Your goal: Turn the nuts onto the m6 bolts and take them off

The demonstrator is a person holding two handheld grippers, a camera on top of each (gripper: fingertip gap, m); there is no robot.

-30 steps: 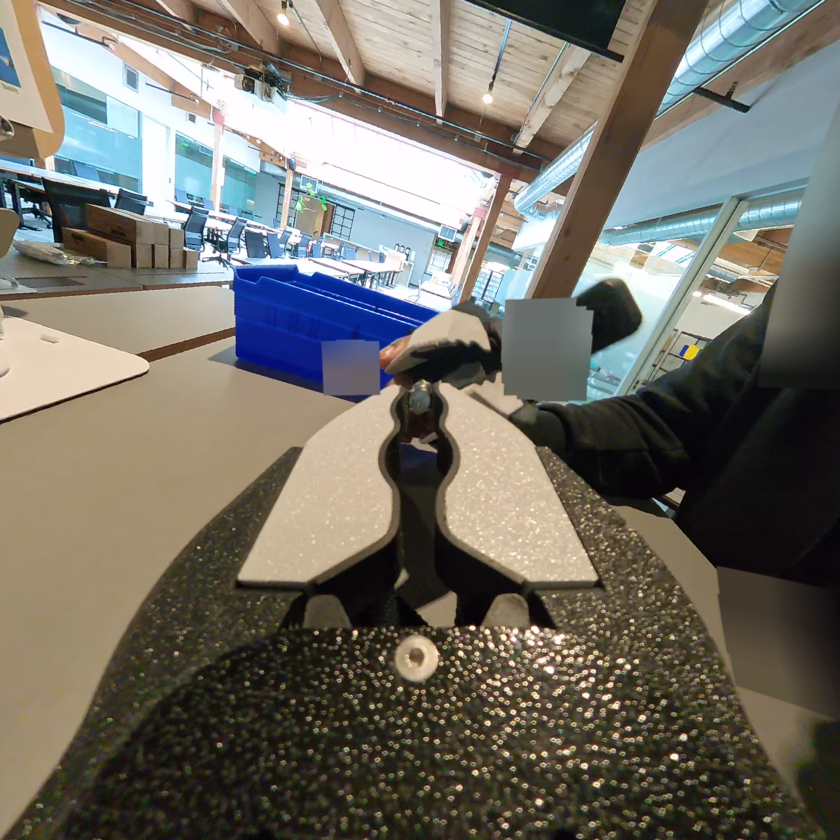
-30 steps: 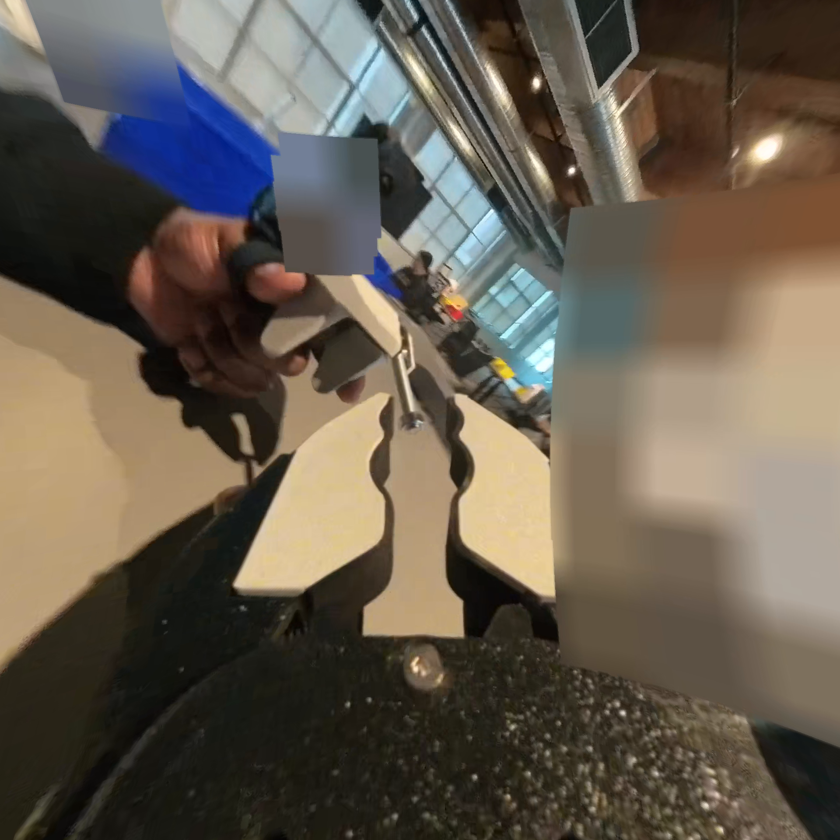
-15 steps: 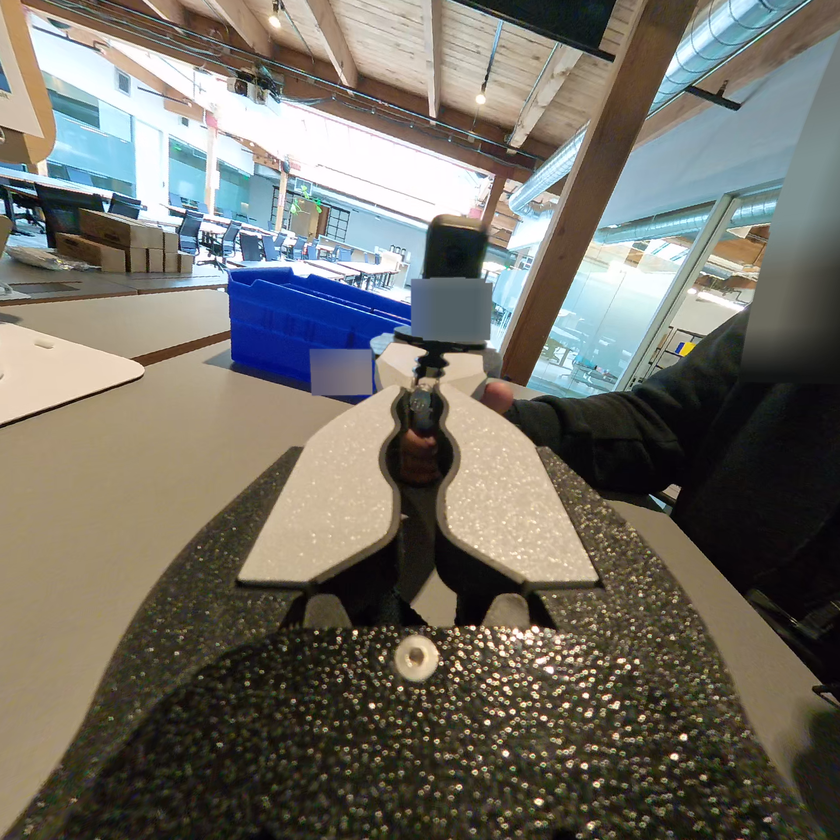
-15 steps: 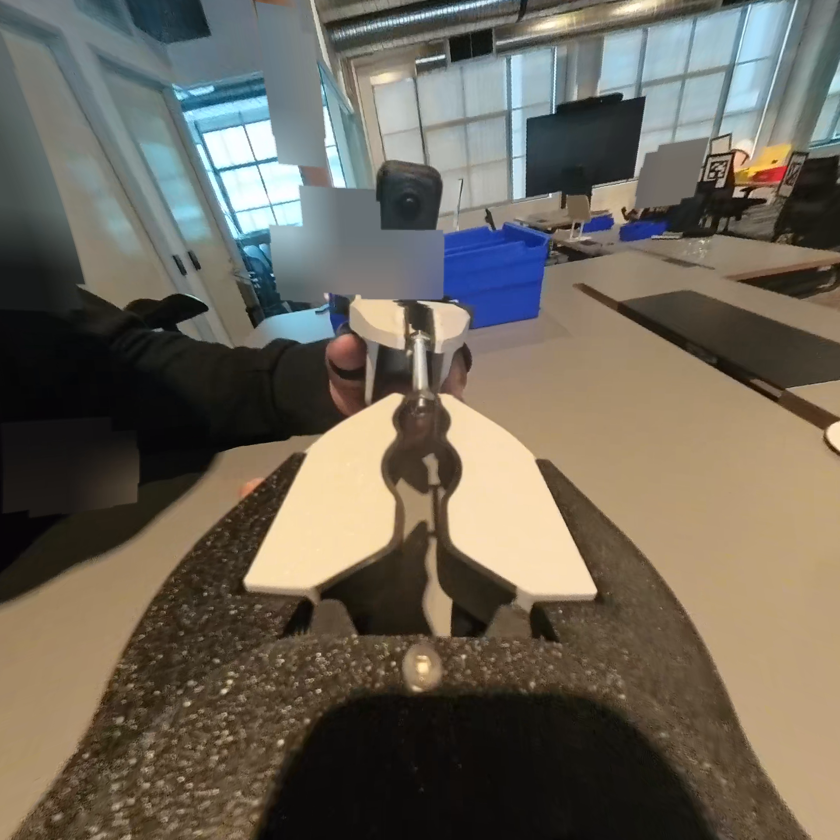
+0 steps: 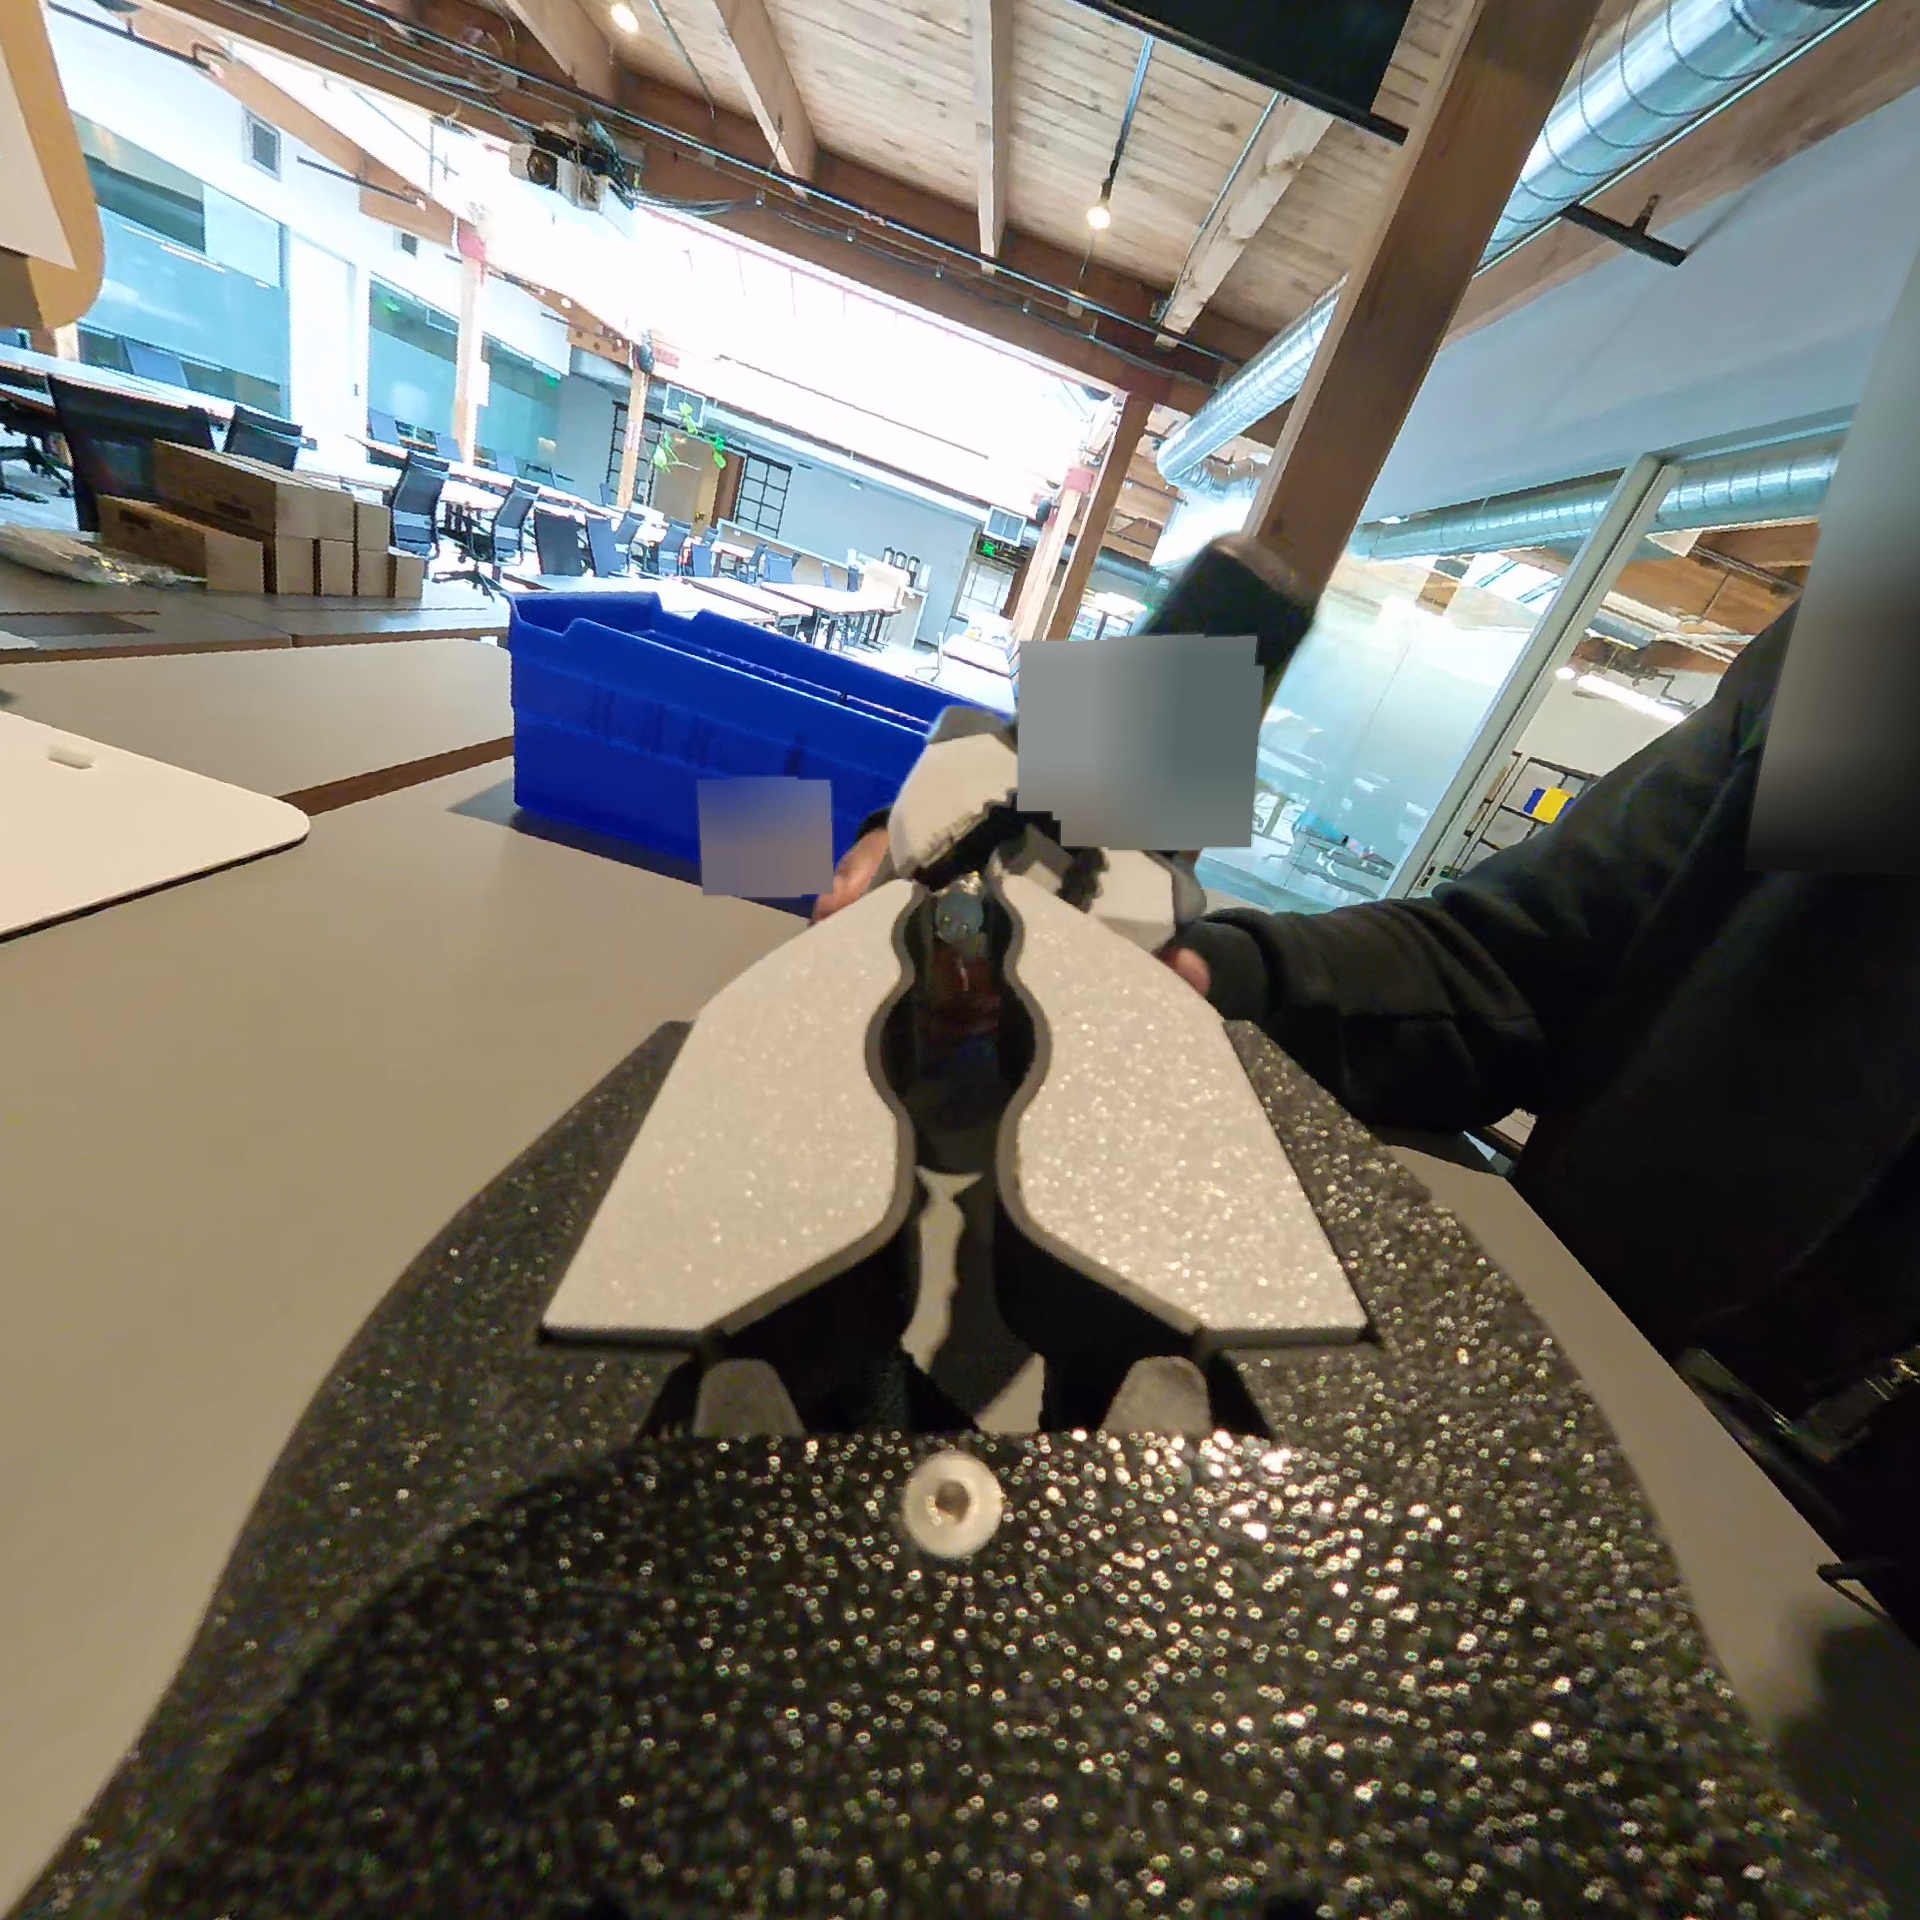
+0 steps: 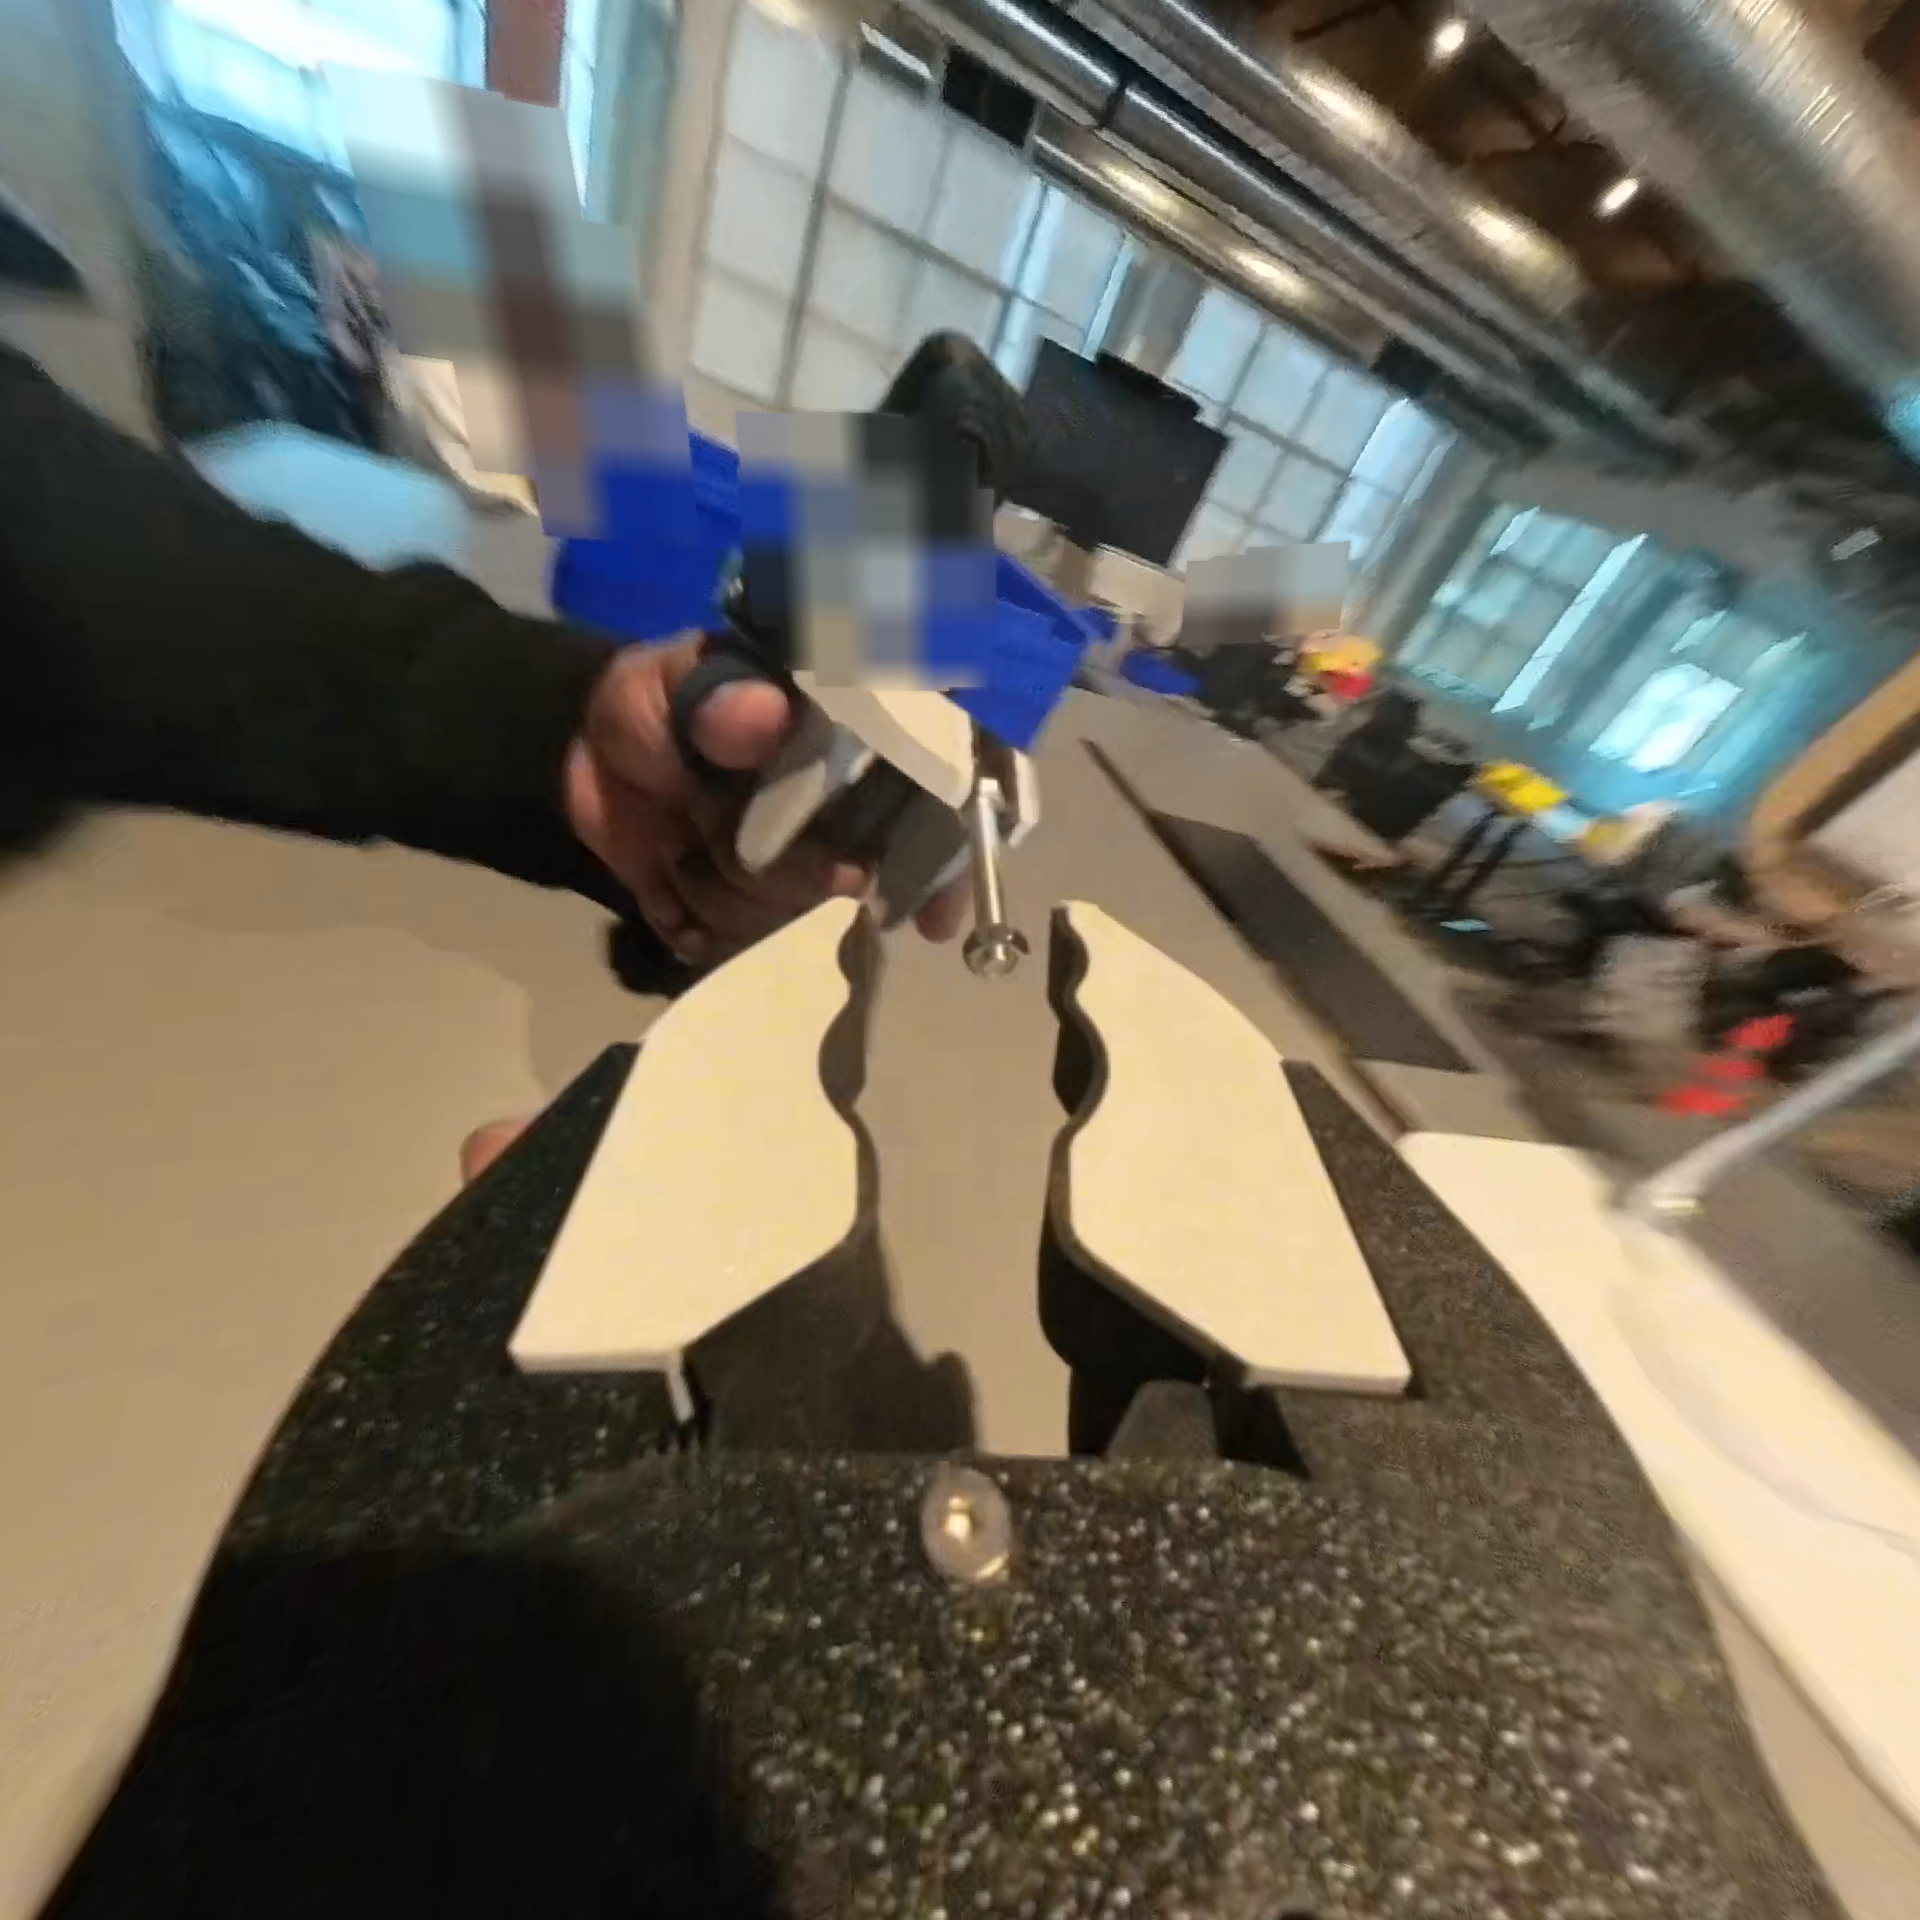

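Our left gripper (image 5: pixel 961 899) pinches the bolt (image 6: pixel 989 868) by one end, in the air over the worktop's (image 5: pixel 312 1039) near edge. At the other end the nut (image 6: pixel 994 951) sits between our right gripper's (image 6: pixel 961 920) spread tips, untouched. We judge it small, light, stiff, slick steel: grip the nut's flats. Threads too blurred to read; left view hides the shank.

Right tool (image 6: pixel 961 914) gapes apart just short of the bolt (image 6: pixel 989 878) the left tool (image 6: pixel 961 769) pinches.
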